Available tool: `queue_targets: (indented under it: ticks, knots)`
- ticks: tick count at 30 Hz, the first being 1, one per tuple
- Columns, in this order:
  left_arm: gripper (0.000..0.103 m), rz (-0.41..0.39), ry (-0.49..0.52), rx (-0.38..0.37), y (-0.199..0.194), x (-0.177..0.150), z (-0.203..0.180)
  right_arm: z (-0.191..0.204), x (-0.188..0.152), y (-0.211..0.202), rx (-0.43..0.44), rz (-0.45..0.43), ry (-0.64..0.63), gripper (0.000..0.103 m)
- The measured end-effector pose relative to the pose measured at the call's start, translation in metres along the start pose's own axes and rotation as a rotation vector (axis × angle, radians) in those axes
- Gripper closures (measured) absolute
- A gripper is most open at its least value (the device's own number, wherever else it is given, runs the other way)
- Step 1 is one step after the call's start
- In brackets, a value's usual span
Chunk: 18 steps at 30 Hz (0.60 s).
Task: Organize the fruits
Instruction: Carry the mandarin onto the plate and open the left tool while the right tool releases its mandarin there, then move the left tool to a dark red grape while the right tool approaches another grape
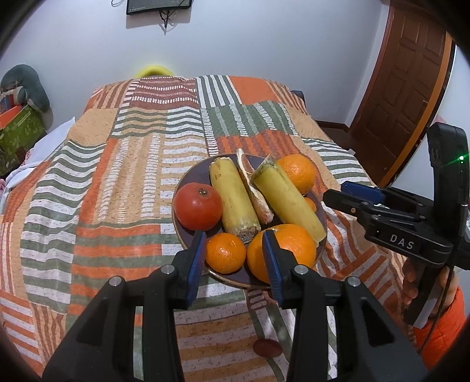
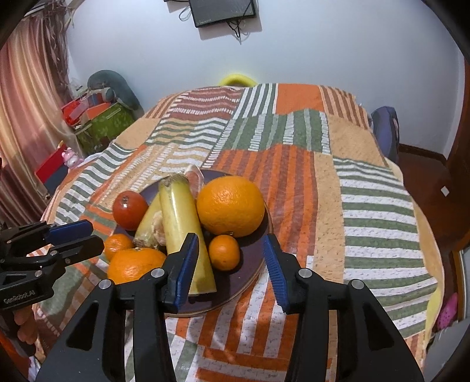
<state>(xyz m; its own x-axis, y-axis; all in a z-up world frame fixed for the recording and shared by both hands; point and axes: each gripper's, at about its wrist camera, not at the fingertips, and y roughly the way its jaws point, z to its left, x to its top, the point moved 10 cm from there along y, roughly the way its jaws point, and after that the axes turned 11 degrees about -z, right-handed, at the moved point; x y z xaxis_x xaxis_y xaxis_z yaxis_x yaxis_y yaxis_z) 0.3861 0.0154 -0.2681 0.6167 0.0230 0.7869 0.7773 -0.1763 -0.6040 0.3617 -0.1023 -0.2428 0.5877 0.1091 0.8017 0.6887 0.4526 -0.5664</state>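
Crowding the plate (image 1: 188, 235), both grippers, left (image 1: 233, 258) and right (image 2: 232, 264), stand apart and empty; nudging its near rim could roll oranges onto the quilt (image 1: 117, 176).

A patchwork bedspread (image 1: 132, 182) covers the bed. The far white wall (image 2: 323, 44) holds a screen (image 2: 224, 11). A wooden door (image 1: 411, 76) stands right, pink curtains (image 2: 26, 117) left.

Orange fruit (image 2: 230, 205), dark plate (image 2: 252, 261), striped patchwork bedspread (image 2: 293, 164).
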Motion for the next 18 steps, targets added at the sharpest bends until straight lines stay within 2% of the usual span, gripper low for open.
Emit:
queue_targets:
  ticks: [9,15,18]
  knots:
    - [0.059,-0.022,0.016,0.016,-0.036,-0.003,-0.005,0.010,0.009,-0.033,-0.016,-0.040,-0.046,0.061]
    - [0.056,-0.006,0.024,0.024,-0.051,-0.016,-0.012,0.016,0.008,-0.056,-0.016,-0.056,-0.065,0.060]
    - [0.055,0.019,0.025,0.028,-0.054,-0.030,-0.016,0.019,0.004,-0.064,-0.018,-0.060,-0.070,0.056]
